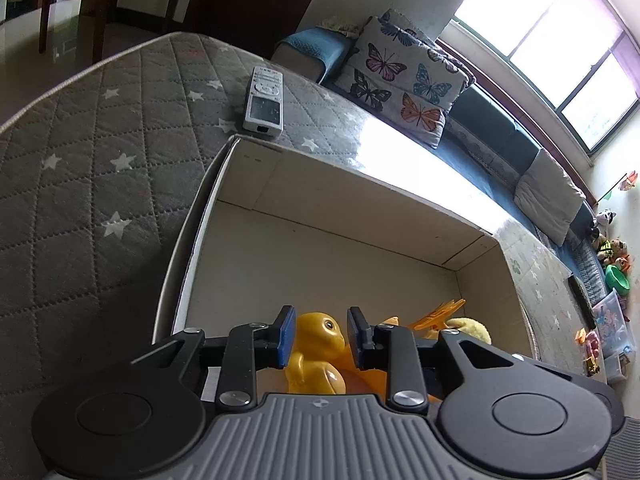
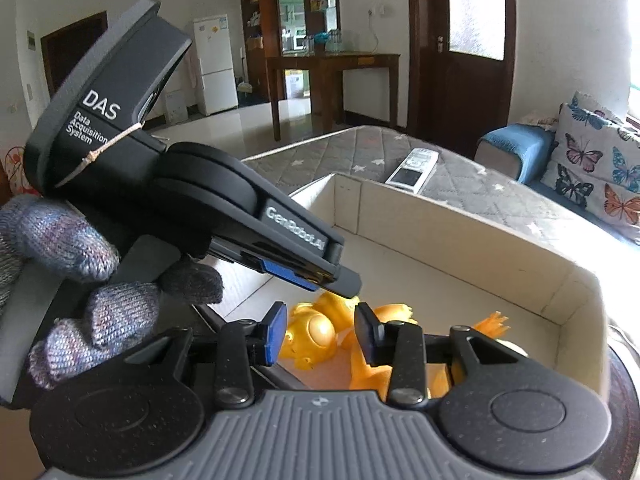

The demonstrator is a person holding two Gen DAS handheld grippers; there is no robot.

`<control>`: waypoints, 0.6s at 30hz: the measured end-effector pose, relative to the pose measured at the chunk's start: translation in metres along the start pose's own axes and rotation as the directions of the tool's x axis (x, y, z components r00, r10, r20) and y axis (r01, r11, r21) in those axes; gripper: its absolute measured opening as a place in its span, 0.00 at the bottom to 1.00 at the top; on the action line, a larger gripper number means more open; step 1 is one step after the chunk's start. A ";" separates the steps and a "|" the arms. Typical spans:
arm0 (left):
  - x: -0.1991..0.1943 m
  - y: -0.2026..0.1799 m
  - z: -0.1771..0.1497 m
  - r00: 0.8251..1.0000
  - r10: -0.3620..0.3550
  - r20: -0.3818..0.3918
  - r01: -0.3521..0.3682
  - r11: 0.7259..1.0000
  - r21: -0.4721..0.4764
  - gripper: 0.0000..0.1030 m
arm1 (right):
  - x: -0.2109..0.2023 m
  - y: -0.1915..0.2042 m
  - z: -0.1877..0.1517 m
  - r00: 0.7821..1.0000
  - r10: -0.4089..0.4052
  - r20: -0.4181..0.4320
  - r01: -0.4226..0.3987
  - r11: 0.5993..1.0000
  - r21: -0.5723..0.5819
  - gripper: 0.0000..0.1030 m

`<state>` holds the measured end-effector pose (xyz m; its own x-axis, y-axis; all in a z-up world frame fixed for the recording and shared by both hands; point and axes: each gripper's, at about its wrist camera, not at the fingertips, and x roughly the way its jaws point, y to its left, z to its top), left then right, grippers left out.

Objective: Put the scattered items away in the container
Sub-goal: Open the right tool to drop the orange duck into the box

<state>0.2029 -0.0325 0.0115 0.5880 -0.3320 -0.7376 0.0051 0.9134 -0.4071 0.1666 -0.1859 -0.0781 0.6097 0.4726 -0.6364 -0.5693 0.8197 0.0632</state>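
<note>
A yellow toy duck (image 1: pixel 318 344) lies in the near end of the open cardboard box (image 1: pixel 360 200). Beside it are an orange clip (image 1: pixel 440 316) and a pale yellow plush (image 1: pixel 474 328). My left gripper (image 1: pixel 320 314) hangs just over the duck. Its blue pads stand apart on either side and I see no pad pressing on it. In the right wrist view the left gripper (image 2: pixel 348 280), held by a gloved hand (image 2: pixel 80 260), points down at the duck (image 2: pixel 316 332). My right gripper (image 2: pixel 320 312) is open above the box (image 2: pixel 440 220) and holds nothing. A white remote (image 1: pixel 264 100) lies on the mattress beyond the box.
The box sits on a grey star-quilted mattress (image 1: pixel 100 140). Behind it runs a blue sofa with a butterfly pillow (image 1: pixel 400 80) under a bright window. Several toys (image 1: pixel 612 272) are piled at the far right. A wooden table (image 2: pixel 332 68) and a door stand across the room.
</note>
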 end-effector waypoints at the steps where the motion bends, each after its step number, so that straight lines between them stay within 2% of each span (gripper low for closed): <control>1: -0.003 -0.002 -0.001 1.000 0.001 0.007 -0.001 1.000 0.004 0.29 | -0.005 0.000 -0.001 1.000 -0.004 0.006 0.004 1.000 0.001 0.36; 3: -0.009 -0.005 -0.002 1.000 0.001 0.022 -0.001 1.000 0.015 0.29 | -0.014 -0.001 -0.004 1.000 -0.016 0.019 0.016 1.000 0.000 0.39; 4: -0.013 -0.008 -0.004 1.000 0.001 0.031 -0.002 1.000 0.022 0.29 | -0.020 -0.001 -0.006 0.999 -0.025 0.027 0.025 1.000 -0.001 0.45; 15: -0.043 -0.036 -0.028 0.995 -0.023 0.092 0.016 0.996 0.084 0.29 | -0.073 0.000 -0.037 0.992 -0.102 0.076 0.100 0.995 0.027 0.48; 18: -0.050 -0.046 -0.037 0.994 -0.030 0.102 0.019 0.994 0.108 0.29 | -0.086 0.000 -0.047 0.988 -0.124 0.089 0.121 0.992 0.040 0.60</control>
<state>0.1434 -0.0664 0.0472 0.6670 -0.3336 -0.6662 0.1039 0.9271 -0.3602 0.0885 -0.2412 -0.0593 0.7221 0.3943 -0.5685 -0.4693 0.8829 0.0162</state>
